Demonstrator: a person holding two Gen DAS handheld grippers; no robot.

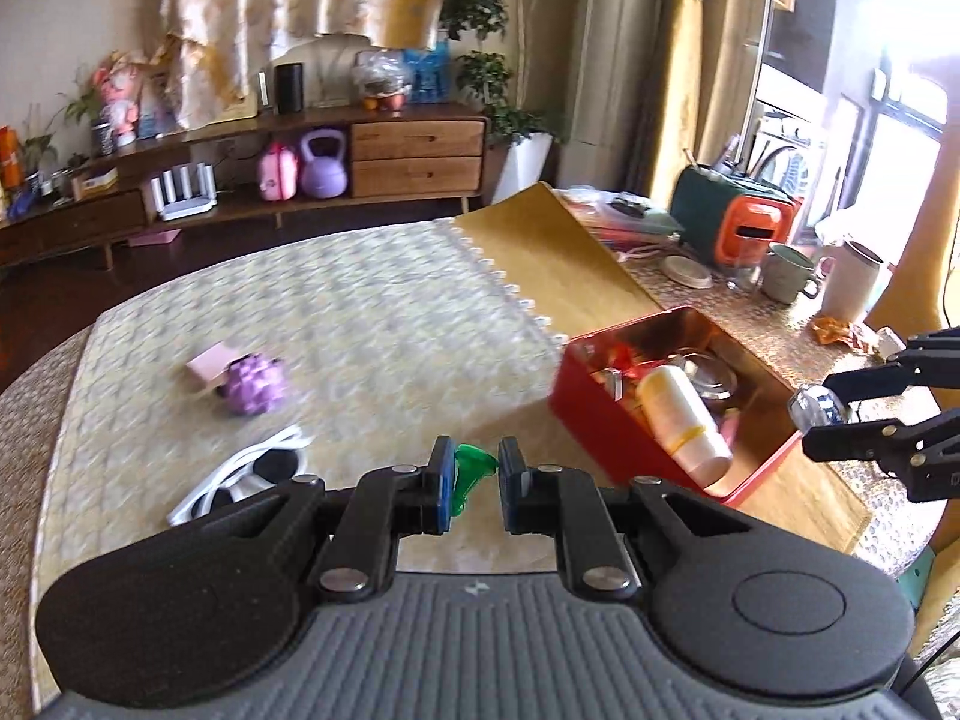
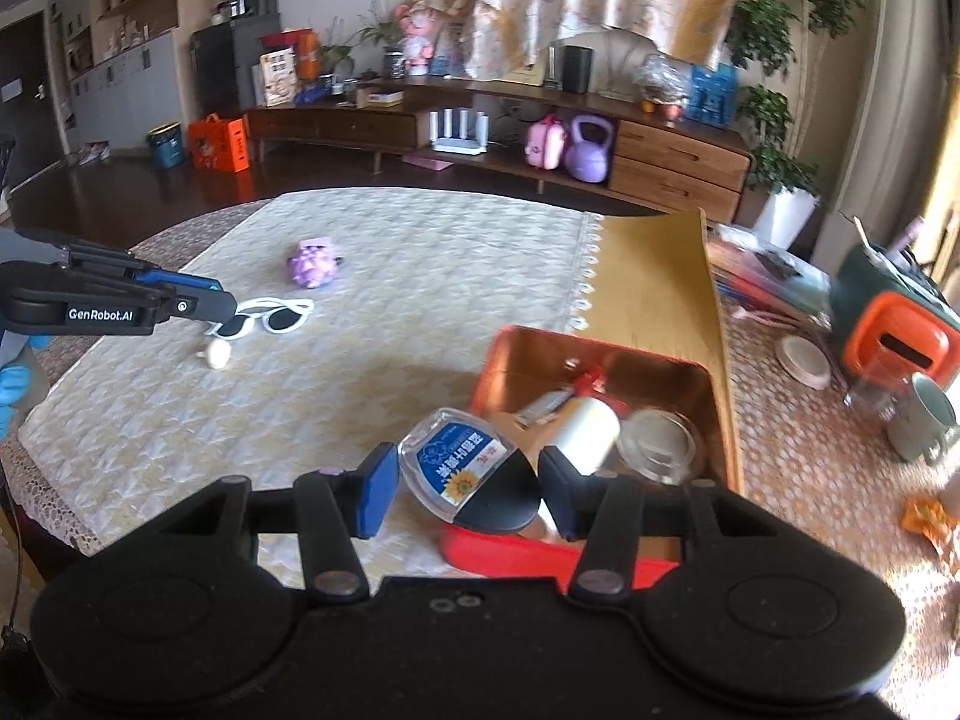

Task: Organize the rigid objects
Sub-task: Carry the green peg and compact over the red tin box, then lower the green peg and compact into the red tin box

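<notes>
Tin (image 2: 717,414) part-filled; left hand-held gripper (image 1: 474,483) clamps green piece (image 1: 468,474), right hand-held gripper (image 2: 468,480) holds clear bottle (image 2: 456,462); sunglasses (image 2: 273,315), purple toy (image 2: 312,267) remain on desk (image 2: 390,276)

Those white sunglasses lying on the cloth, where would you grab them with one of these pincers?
I'd take the white sunglasses at the thin bridge between the two dark lenses, coming down from above. They lie flat on the tablecloth with the frame's front facing the camera, so the bridge looks like the narrowest part, and pads there would miss the lenses. Both grippers are full now.
</notes>
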